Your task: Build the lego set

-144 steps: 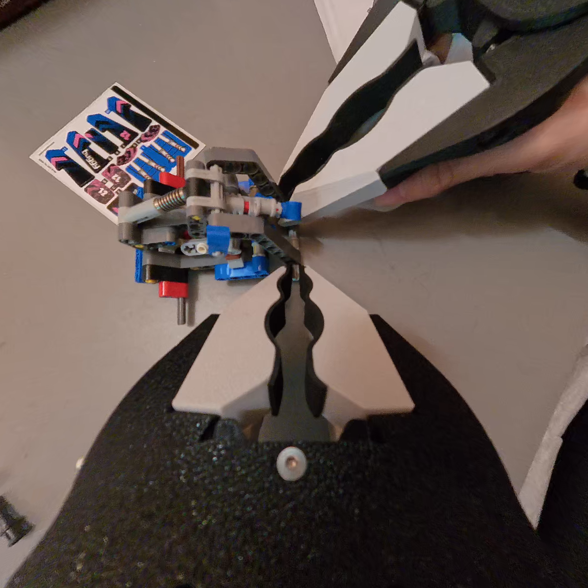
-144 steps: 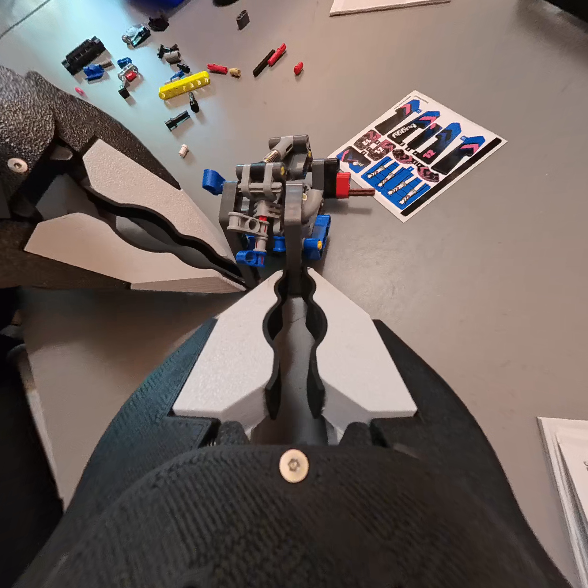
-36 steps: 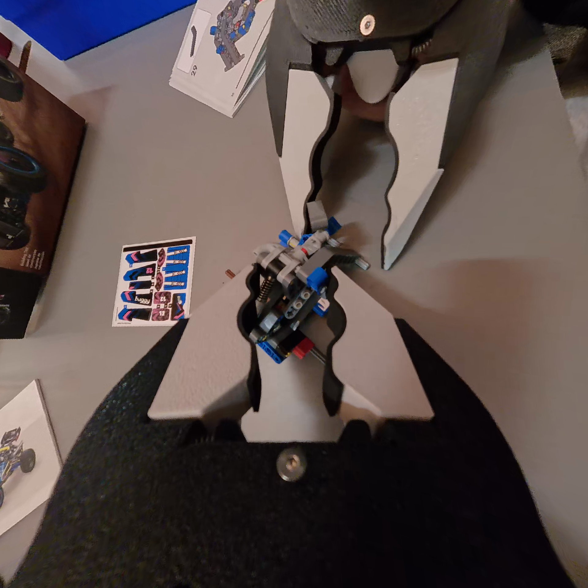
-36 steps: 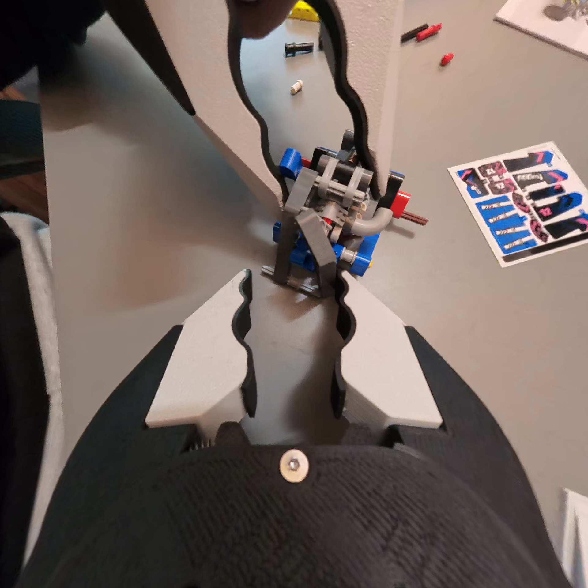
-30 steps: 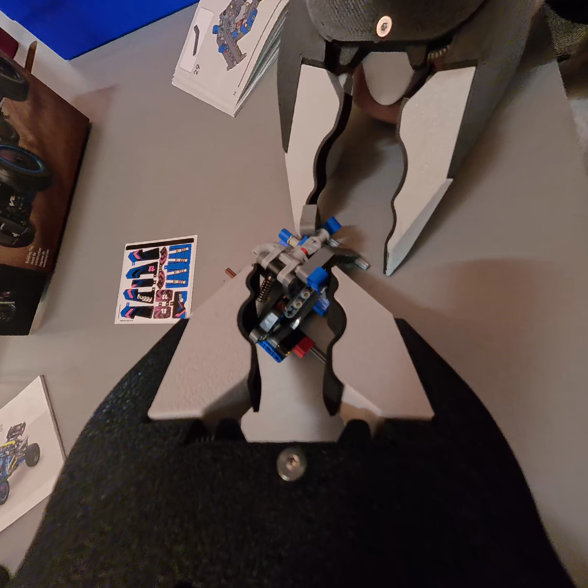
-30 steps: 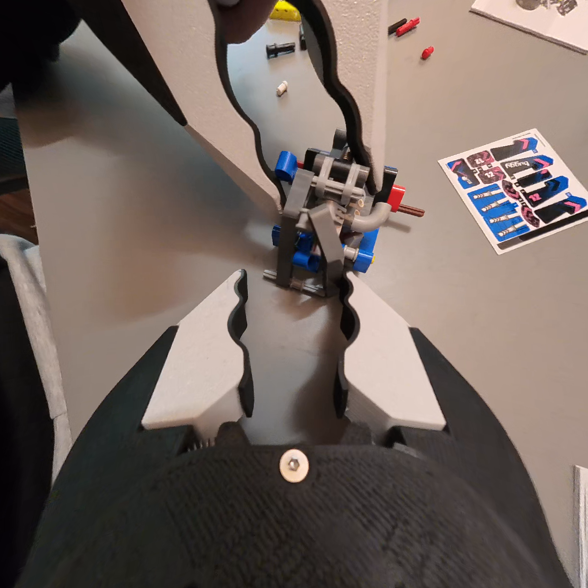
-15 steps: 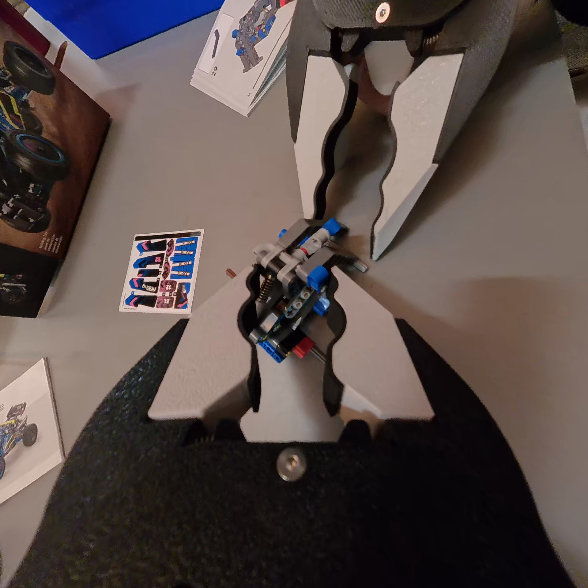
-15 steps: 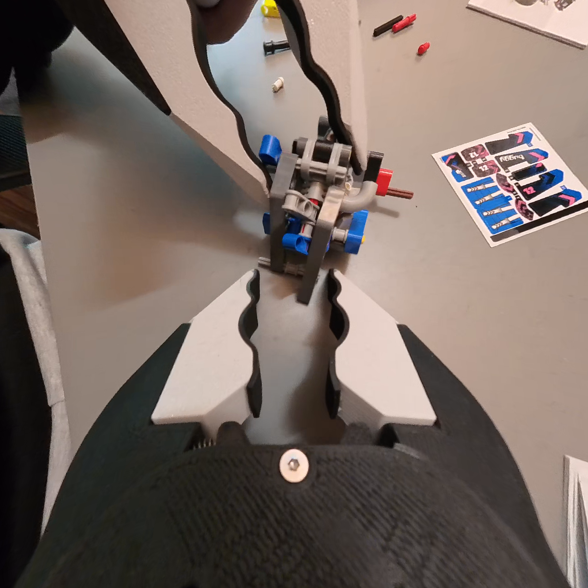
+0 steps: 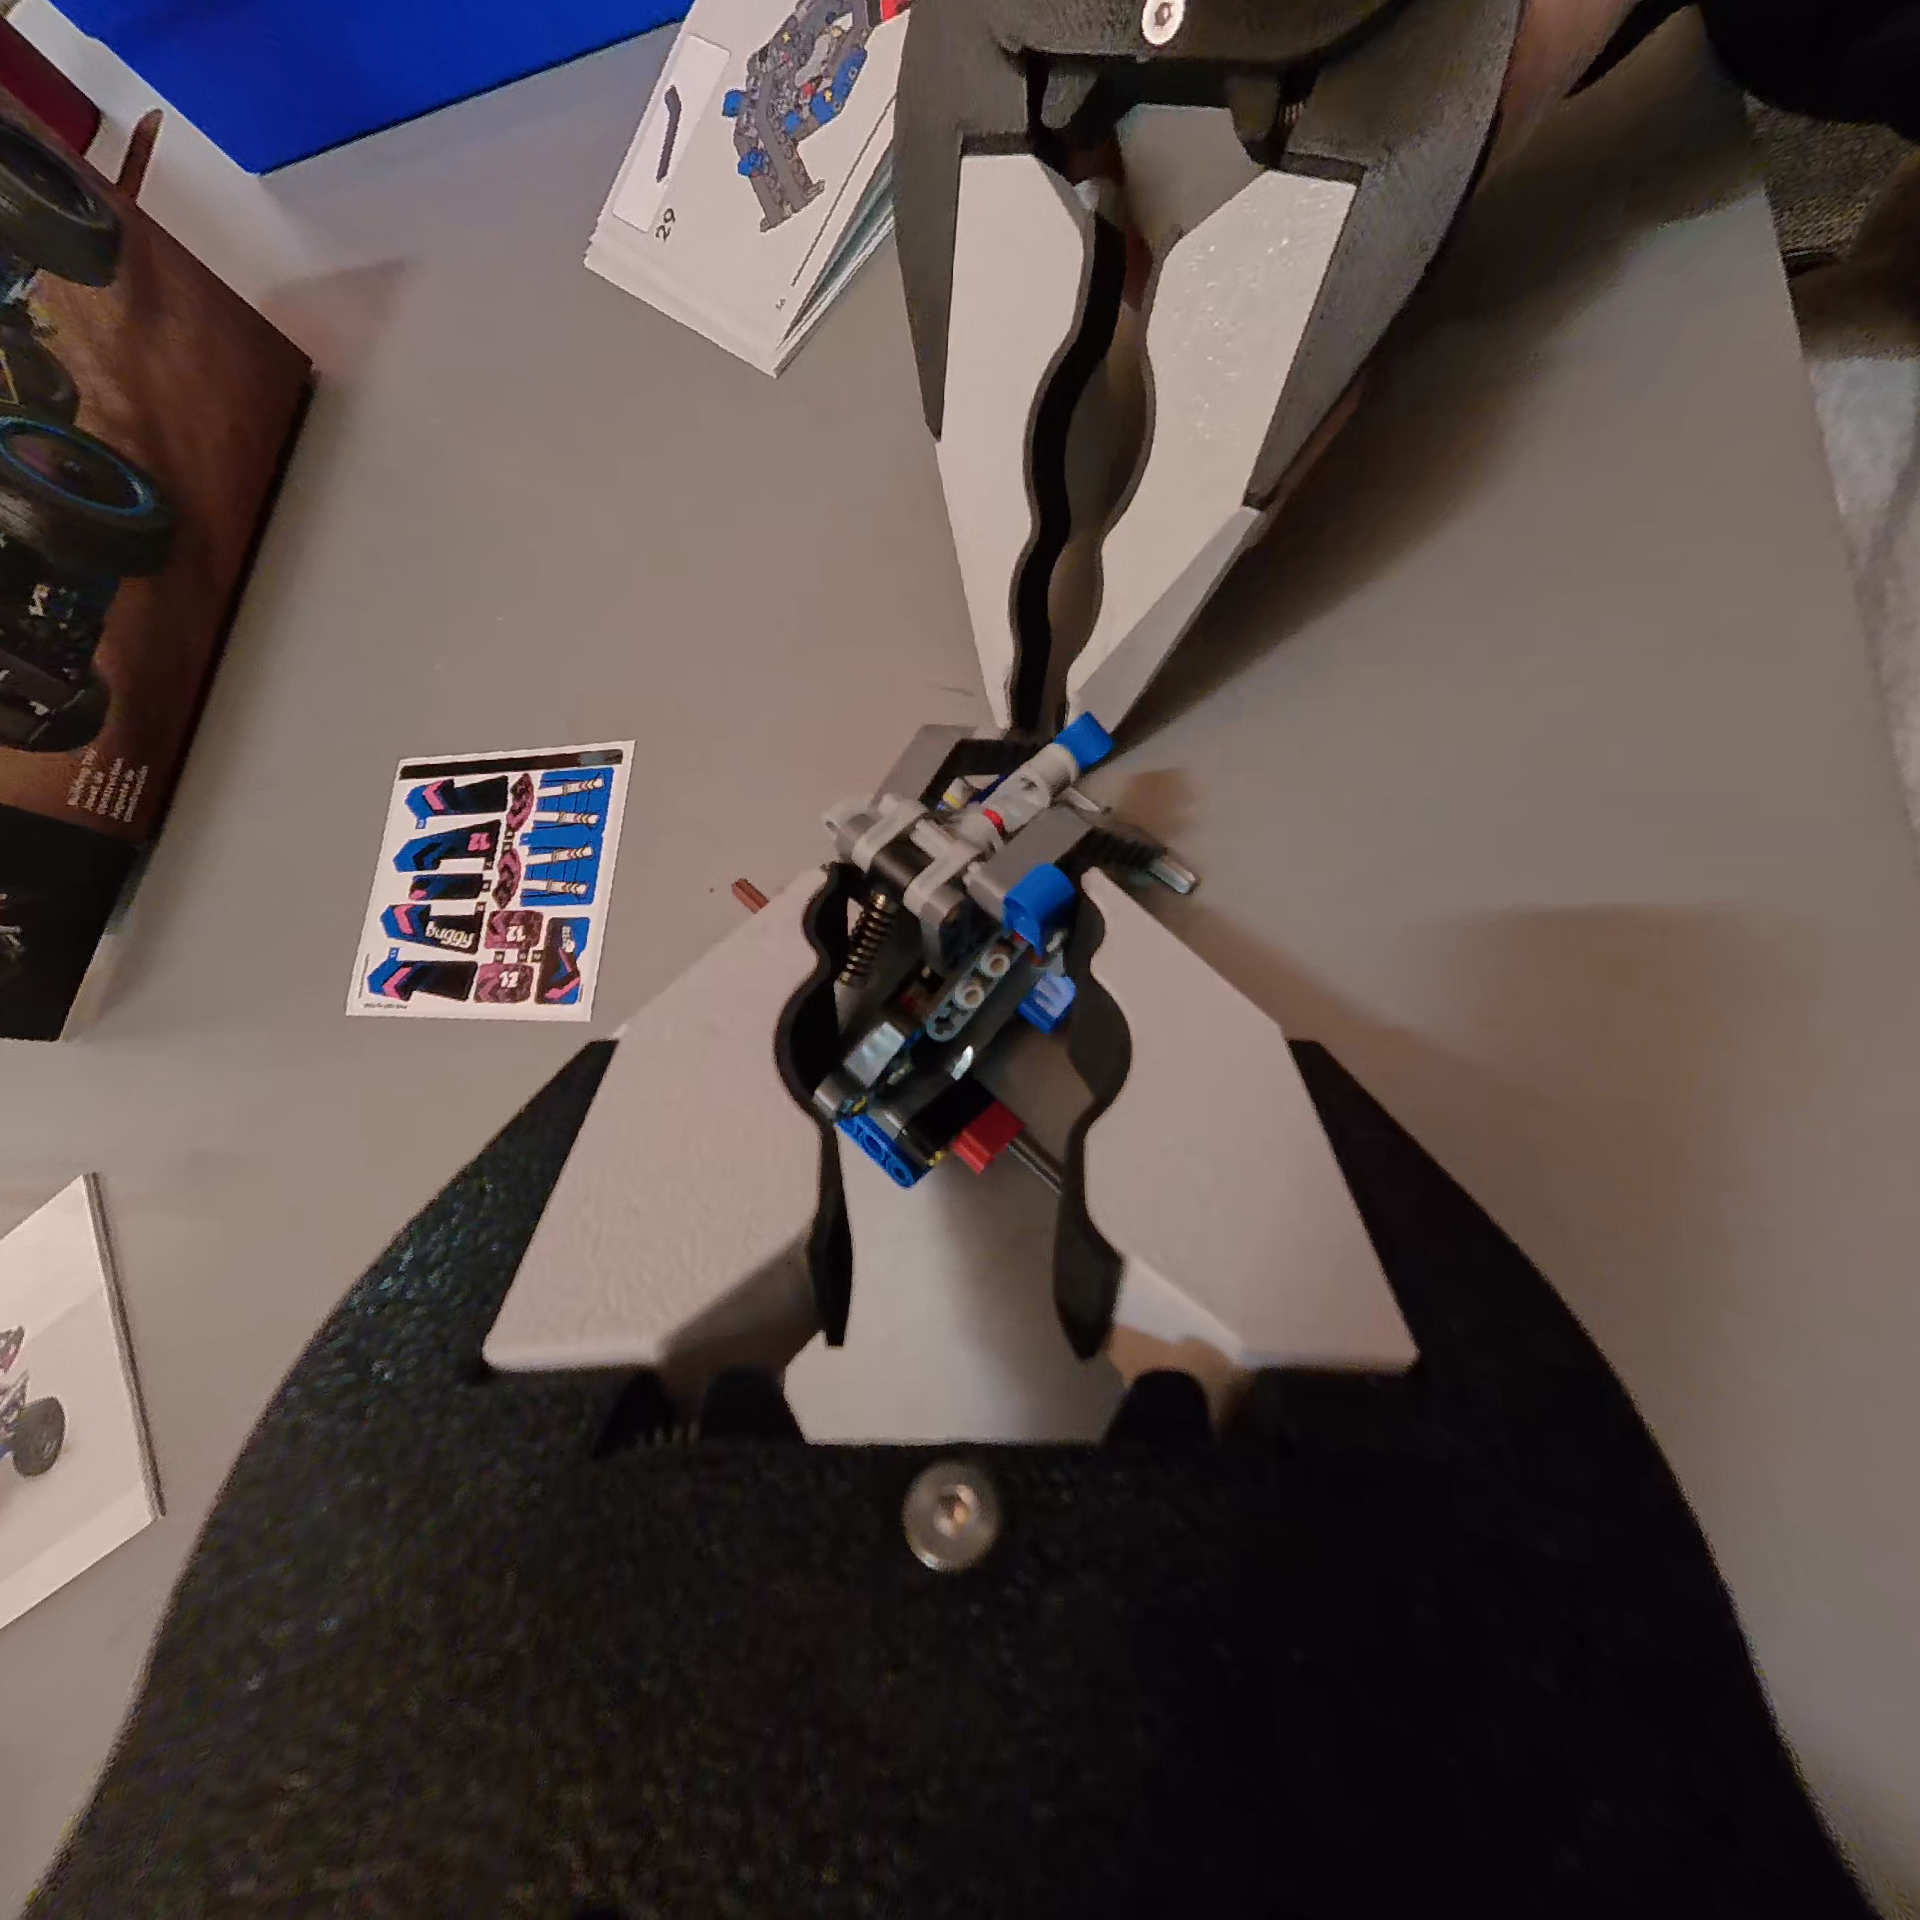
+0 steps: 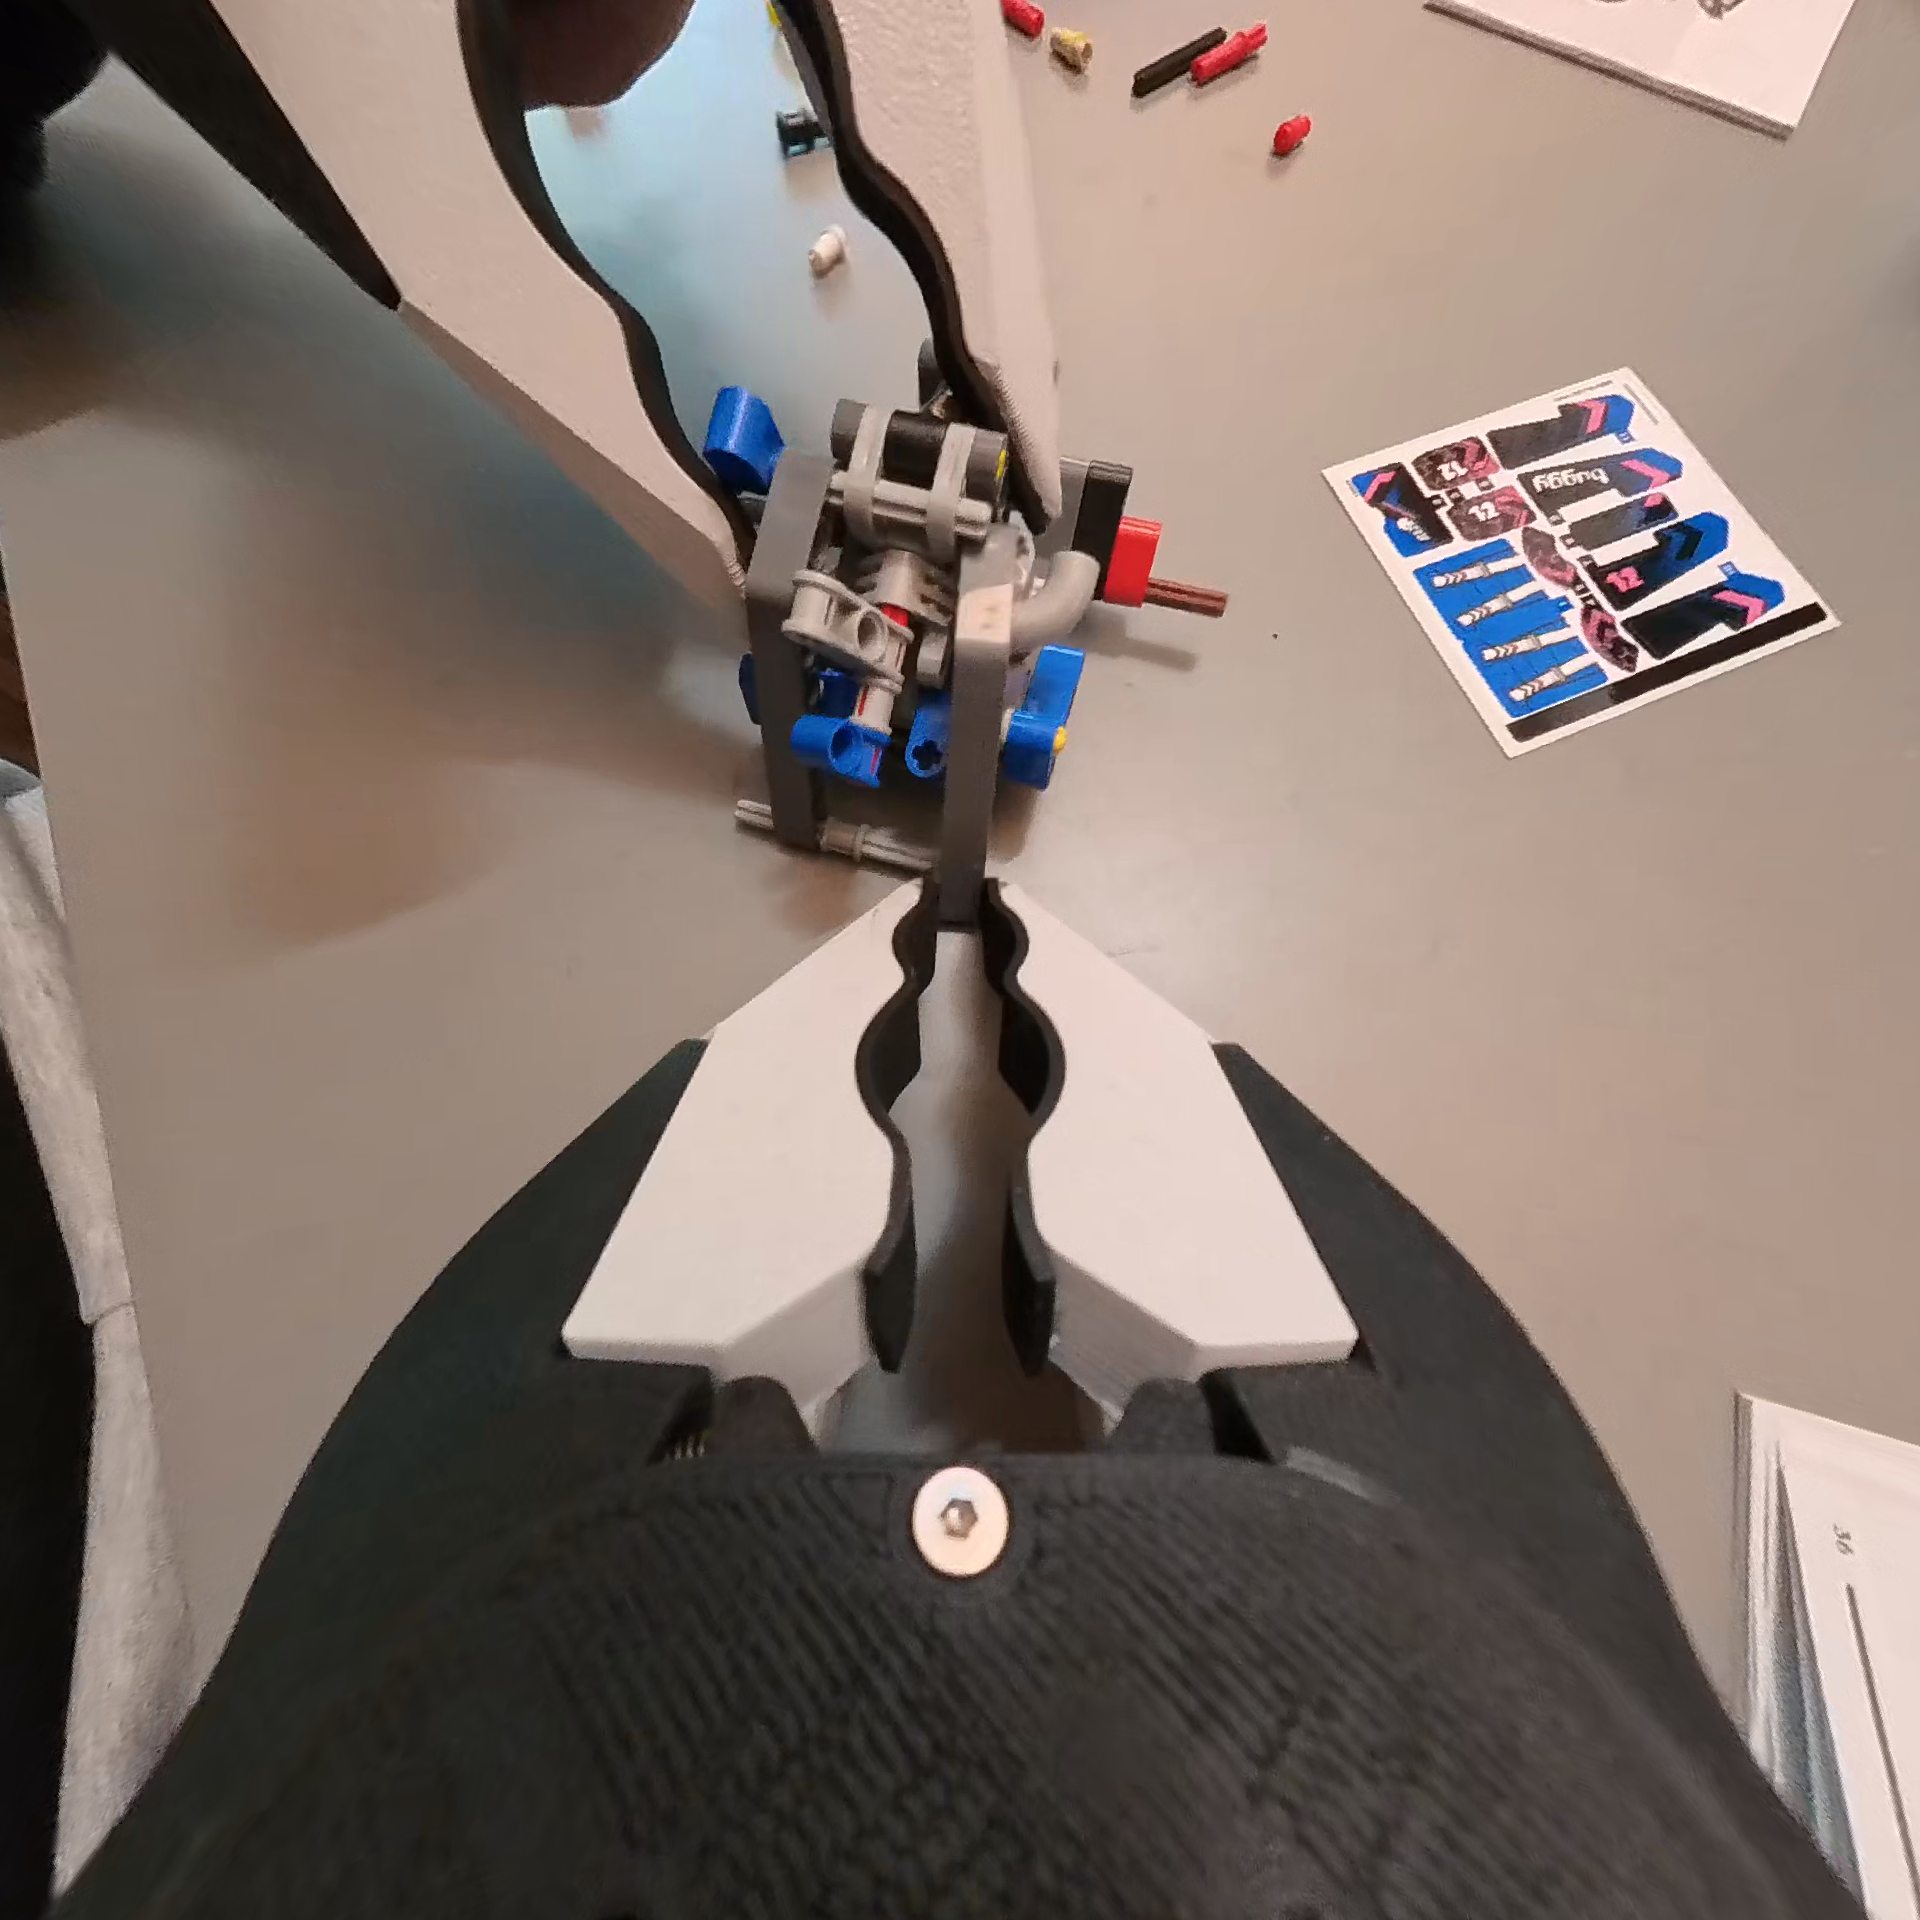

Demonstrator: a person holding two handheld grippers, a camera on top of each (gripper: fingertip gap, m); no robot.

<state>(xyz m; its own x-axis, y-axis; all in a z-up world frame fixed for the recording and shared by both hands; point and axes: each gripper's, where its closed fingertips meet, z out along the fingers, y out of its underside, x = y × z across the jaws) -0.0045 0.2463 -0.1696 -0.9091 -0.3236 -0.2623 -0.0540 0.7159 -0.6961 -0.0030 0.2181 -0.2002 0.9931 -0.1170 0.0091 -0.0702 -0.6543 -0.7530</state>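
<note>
Lego assembly (image 9: pixel 940 940) sits on the grey table (image 9: pixel 623 540), clamped between the 2 fingers of the left gripper (image 9: pixel 945 894), which hold its grey, black and blue body. Right gripper (image 10: pixel 961 899) is closed on the near end of a grey beam (image 10: pixel 977 727) projecting from the assembly. Sticker sheet (image 10: pixel 1579 556) lies flat beside the assembly, apart from it. Loose red and black pins (image 10: pixel 1200 57) lie farther off.
</note>
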